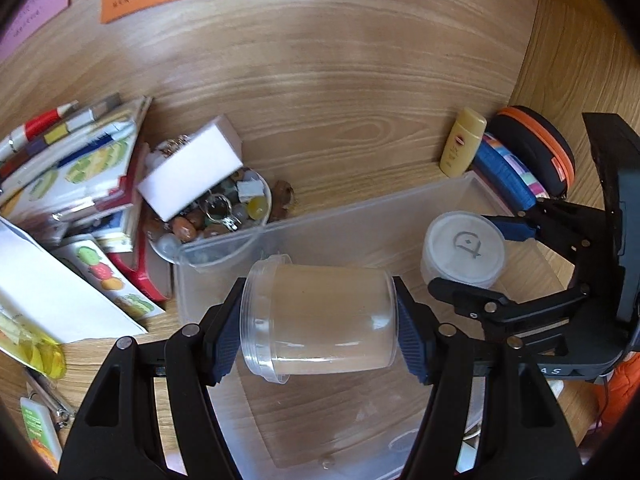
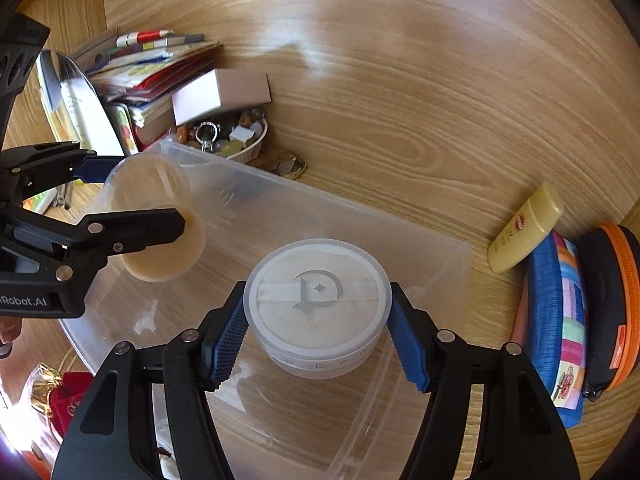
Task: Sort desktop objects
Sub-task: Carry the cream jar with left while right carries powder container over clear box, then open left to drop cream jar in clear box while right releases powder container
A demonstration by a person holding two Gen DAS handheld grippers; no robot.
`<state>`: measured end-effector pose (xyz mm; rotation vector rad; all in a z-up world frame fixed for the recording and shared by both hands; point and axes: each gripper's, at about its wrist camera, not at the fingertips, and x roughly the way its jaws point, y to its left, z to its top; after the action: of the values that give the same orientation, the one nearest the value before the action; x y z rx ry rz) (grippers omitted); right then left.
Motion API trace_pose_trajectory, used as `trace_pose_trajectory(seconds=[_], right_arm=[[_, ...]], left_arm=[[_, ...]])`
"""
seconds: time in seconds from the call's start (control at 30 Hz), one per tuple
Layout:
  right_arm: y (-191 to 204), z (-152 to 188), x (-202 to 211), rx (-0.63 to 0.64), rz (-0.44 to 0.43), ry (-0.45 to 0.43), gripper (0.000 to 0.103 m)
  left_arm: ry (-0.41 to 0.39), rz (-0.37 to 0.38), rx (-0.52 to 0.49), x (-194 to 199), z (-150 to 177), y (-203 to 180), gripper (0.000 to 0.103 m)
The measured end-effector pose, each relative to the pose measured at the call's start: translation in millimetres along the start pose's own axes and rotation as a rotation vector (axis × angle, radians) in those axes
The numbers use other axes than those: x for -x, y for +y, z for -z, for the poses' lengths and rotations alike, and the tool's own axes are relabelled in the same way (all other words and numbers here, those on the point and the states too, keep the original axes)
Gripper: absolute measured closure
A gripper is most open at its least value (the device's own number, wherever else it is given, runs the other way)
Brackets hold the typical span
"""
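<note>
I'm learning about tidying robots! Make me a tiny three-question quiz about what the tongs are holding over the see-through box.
1. True or false: the left tongs grip a clear empty jar lying sideways.
2. What do the right tongs hold? A) yellow bottle B) round lidded tub C) pink box
3. Fill in: both things hang over the clear plastic ___.

Key: 1 true; 2 B, the round lidded tub; 3 bin.

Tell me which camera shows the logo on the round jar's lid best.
The right wrist view. There the round jar sits centred between the right gripper pads, lid facing the camera, logo large and sharp. In the left wrist view the same jar appears smaller, off to the right, its logo turned sideways.
</note>
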<state>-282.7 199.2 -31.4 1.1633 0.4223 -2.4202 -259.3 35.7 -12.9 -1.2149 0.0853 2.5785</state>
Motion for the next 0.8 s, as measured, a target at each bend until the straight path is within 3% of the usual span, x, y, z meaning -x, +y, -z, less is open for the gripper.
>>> trace_pose_trajectory(seconds=[0.4,0.8], right_arm=[[6,-1,-8,0.038,-0.001,0.064,0.041],[15,4,-13,0.075,-0.001,0.104,0.04]], left_arm=[[0.069,-0.011,0.001,-19,10,-1,0.037],[0.067,-0.046,-0.029,-24,14,-8,0.036]])
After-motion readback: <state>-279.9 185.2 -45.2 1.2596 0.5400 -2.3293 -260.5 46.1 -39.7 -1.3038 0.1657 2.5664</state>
